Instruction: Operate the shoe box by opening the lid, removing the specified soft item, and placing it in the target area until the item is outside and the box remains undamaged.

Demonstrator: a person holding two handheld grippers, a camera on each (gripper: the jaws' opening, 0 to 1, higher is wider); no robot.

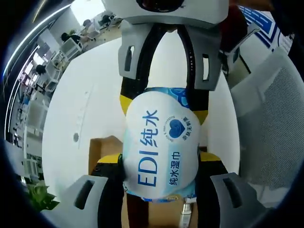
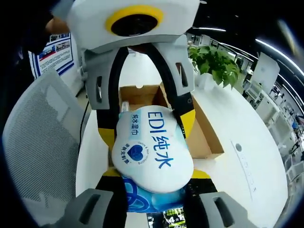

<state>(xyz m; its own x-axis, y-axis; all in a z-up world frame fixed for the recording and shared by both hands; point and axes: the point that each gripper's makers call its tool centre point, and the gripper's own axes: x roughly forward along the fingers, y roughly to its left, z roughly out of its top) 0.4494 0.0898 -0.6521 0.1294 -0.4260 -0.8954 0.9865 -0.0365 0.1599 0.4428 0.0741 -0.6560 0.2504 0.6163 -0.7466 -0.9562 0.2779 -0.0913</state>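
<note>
Both grippers pinch one soft wet-wipes pack between them. At the bottom of the left gripper view, the left gripper (image 1: 159, 183) clamps the wet-wipes pack (image 1: 160, 142) at one end, while the right gripper (image 1: 164, 102) comes down from the top, clamping the other. Mid-frame in the right gripper view, the open cardboard shoe box (image 2: 209, 137) sits on the white table (image 2: 247, 166) behind the pack, a mesh chair (image 2: 42, 142) at left.
</note>
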